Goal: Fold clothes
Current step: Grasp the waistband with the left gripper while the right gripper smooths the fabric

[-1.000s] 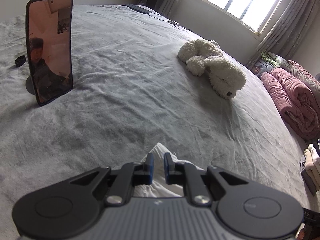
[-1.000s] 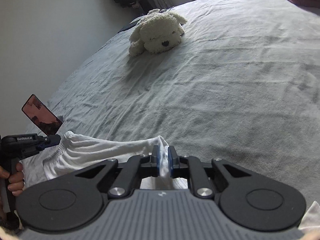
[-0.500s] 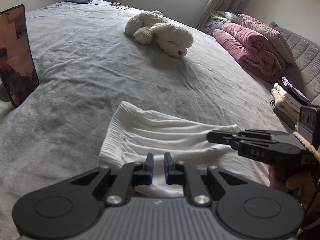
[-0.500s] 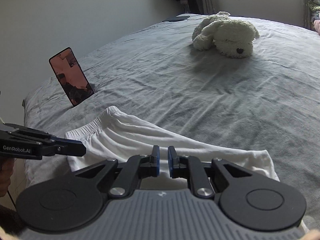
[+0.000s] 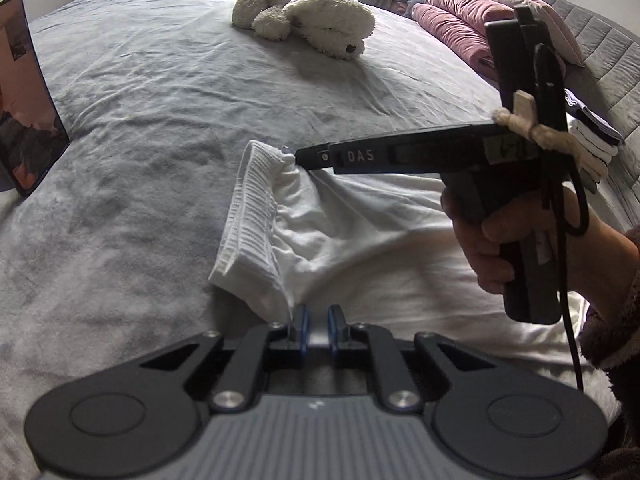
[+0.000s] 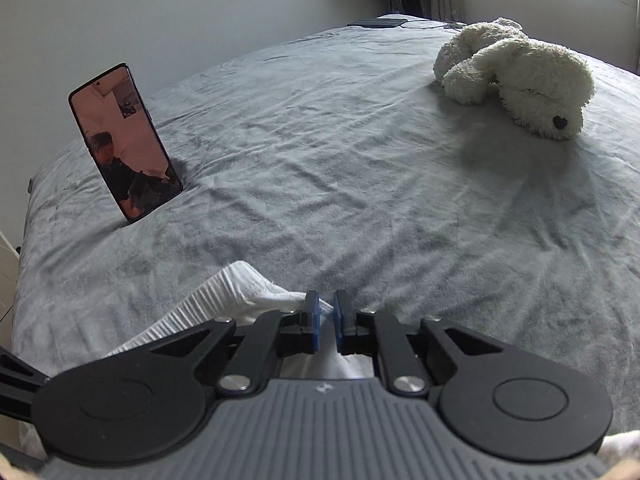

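Waistband corner sits pinched between my left gripper (image 5: 316,326) jaws, nearly closed on thin white fabric. Right gripper (image 6: 326,326) reads the same: jaws almost together on the opposite waistband corner, cloth bunched just left of the blue pads. In the left wrist view I see the right tool's tip biting the far corner ahead of my left jaws, a hand (image 5: 486,240) wrapped on its grip.

White shorts (image 5: 360,240) lie on the grey bedspread (image 5: 140,184), ribbed elastic waistband (image 5: 250,216) slung between the two grips, body of the garment spread off to the right of the left jaws and sagging.

My read on handling: light, limp knit, no stiffness except the elastic band. It will drape and wrinkle, not slip much on the fleecy cover. Best hold is the thick ribbed band at the corners, as now; a grip on the thin body cloth would likely pick up only one layer.

Judging stage: early, garment being pulled flat, no fold made yet.

Further out from the jaws: phone (image 6: 126,142) propped upright to the left, plush dog (image 6: 516,76) well ahead right. Pink bedding (image 5: 460,24) and a stack of folded clothes (image 5: 592,140) beyond the right tool.
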### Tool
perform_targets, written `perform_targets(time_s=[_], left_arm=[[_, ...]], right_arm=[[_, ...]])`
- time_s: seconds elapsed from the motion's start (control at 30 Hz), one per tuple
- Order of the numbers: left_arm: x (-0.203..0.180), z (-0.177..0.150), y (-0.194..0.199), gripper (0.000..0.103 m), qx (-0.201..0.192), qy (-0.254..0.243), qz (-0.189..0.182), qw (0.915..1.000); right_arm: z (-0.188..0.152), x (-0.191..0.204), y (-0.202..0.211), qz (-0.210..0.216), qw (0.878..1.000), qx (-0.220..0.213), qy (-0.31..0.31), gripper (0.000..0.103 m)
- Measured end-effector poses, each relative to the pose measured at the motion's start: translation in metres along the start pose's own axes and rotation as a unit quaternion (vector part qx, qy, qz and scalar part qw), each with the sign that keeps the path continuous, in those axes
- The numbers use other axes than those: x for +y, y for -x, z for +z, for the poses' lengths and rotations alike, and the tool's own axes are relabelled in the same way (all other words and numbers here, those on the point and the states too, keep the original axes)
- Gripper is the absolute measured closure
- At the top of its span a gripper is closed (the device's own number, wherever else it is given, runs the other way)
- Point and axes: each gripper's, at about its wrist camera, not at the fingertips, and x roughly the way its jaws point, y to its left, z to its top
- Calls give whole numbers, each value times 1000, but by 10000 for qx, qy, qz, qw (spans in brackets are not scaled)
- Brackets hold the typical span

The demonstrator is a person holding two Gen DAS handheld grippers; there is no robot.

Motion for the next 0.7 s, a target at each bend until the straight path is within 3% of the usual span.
perform_targets(time_s=[0.13, 0.27, 0.4, 0.7], left_arm=[[3, 3, 12, 92, -333, 108, -267, 9990], [1, 10, 11, 92, -505, 165, -234, 9983], [0, 19, -1, 92, -468, 222, -48, 9986], [-3, 37, -29, 92, -508, 214, -188, 9983]], right_arm=[[-2, -4, 19, 103, 9998, -114, -125, 87], [-15, -6, 46, 65, 9997, -185, -127, 87], [-34, -8, 69, -55, 9995, -276, -127, 65], [-70, -10, 102, -291, 9983, -459, -207, 65]])
